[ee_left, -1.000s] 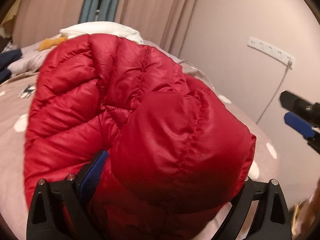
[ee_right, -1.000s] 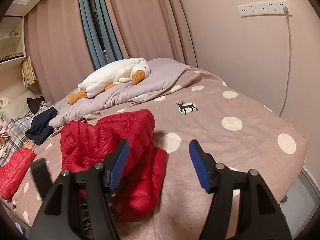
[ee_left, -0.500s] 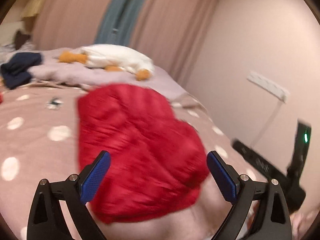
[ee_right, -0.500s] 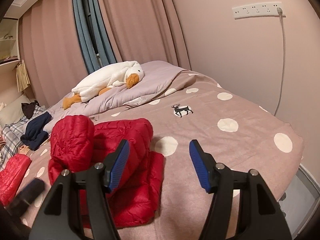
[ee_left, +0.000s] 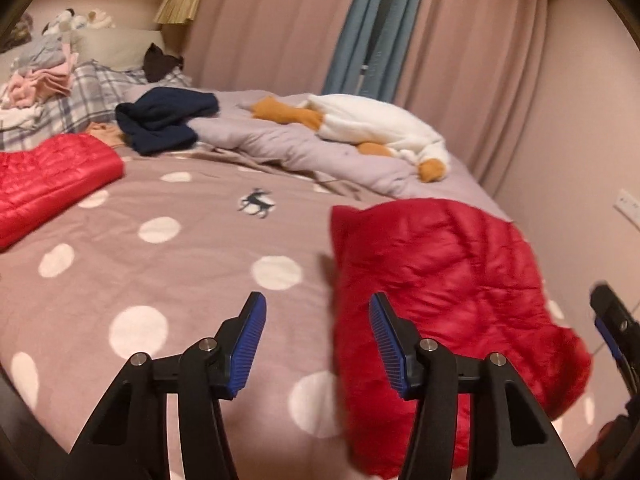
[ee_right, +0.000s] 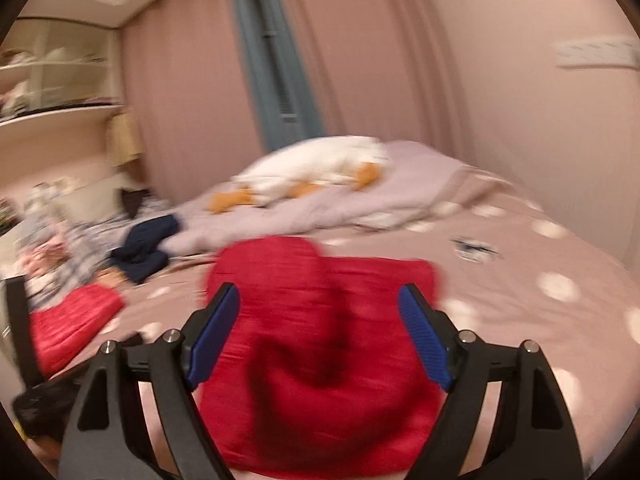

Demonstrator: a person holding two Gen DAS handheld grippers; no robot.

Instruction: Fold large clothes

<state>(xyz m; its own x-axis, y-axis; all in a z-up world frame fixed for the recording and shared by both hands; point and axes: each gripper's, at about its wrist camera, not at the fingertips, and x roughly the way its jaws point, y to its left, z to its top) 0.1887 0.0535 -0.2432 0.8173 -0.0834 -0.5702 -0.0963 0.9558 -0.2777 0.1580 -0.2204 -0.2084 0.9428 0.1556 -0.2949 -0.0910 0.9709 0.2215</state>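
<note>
On the polka-dot bed (ee_left: 160, 264), our left gripper (ee_left: 316, 344) hangs empty, fingers apart, the red puffer jacket (ee_left: 448, 292) bunched just to its right, while our right gripper (ee_right: 320, 332), fingers likewise spread, faces the heap squarely and nearer.

A bright red quilted jacket (ee_left: 448, 292) lies on a dusty-pink bedspread (ee_left: 160, 272) patterned with white dots and 1 dark deer motif (ee_left: 257, 202). A second red garment (ee_left: 48, 176), a navy garment (ee_left: 164, 120), a white goose toy (ee_left: 376, 128) with orange feet, grey plaid bedding (ee_left: 80, 96), pink and blue curtains (ee_left: 360, 28).
</note>
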